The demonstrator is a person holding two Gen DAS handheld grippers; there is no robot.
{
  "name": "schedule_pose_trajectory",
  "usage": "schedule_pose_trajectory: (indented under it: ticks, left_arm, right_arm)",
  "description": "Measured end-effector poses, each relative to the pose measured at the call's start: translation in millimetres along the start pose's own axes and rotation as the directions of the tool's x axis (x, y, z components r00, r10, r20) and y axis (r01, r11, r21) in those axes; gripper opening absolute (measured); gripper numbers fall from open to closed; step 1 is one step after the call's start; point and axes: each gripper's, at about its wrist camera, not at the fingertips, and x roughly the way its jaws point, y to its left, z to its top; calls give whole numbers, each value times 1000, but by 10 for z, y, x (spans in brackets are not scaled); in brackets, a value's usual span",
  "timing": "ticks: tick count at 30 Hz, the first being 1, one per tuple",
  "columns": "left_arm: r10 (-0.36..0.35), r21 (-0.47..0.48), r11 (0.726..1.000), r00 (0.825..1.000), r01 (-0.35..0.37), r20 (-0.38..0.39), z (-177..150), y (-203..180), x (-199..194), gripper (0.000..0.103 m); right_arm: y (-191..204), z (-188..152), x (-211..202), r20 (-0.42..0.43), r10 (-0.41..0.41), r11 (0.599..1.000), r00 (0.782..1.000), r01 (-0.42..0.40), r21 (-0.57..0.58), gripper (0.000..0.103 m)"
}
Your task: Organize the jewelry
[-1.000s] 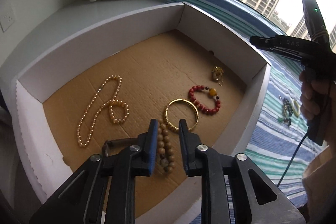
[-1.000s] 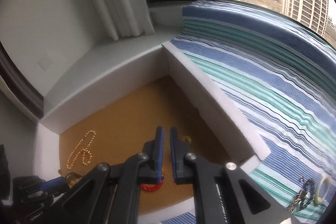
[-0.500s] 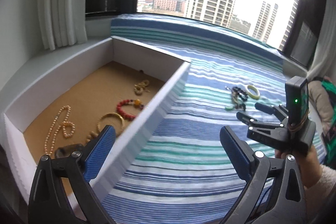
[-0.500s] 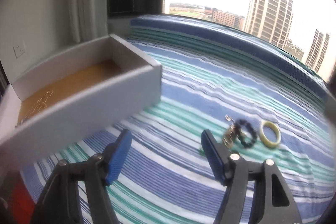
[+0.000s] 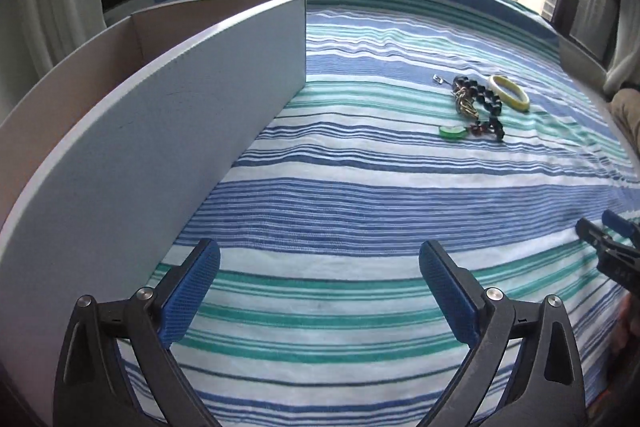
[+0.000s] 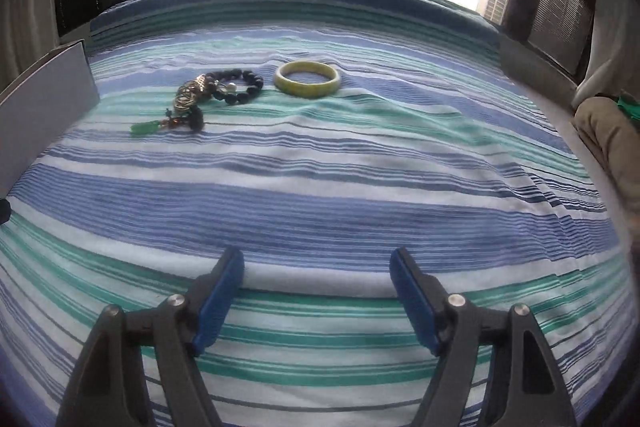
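A yellow-green bangle [image 6: 307, 78] [image 5: 509, 93] lies on the striped cloth [image 6: 320, 187]. Left of it lie a black bead bracelet [image 6: 240, 87] [image 5: 478, 95], a gold chain piece [image 6: 190, 95] [image 5: 466, 105] and a green pendant [image 6: 144, 127] [image 5: 452, 131]. My left gripper [image 5: 318, 287] is open and empty, low over the cloth beside the white box [image 5: 160, 131]. My right gripper [image 6: 316, 297] is open and empty, facing the jewelry from well short of it. Its tips show in the left wrist view [image 5: 600, 233].
The white box's wall also shows at the left edge of the right wrist view [image 6: 44, 99]; its inside is hidden. A window with tower blocks lies behind the cloth. A beige cushion [image 6: 608, 135] sits at the right edge.
Both grippers left the box, opened wide and swung right and down toward the cloth. The left gripper let go of nothing visible; the box contents have dropped out of view.
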Motion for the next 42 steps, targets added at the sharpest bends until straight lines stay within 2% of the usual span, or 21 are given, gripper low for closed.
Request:
schedule_pose_trajectory:
  ticks: [3, 6, 9, 42]
  left_arm:
    - [38, 19, 999, 998, -37, -40, -1, 5, 211, 100]
    - [45, 27, 999, 998, -45, -32, -4, 18, 240, 103]
    - [2, -15, 1000, 999, -3, -42, -10, 97, 253, 103]
    - [7, -16, 1000, 999, -7, -41, -38, 88, 224, 103]
  right_arm:
    - [-31, 8, 55, -13, 25, 999, 1000, -24, 28, 79]
    - [-41, 3, 71, -16, 31, 999, 999, -31, 39, 81]
    - [-39, -14, 75, -18, 31, 999, 999, -31, 41, 83]
    - [-51, -22, 82, -19, 32, 999, 999, -32, 43, 85]
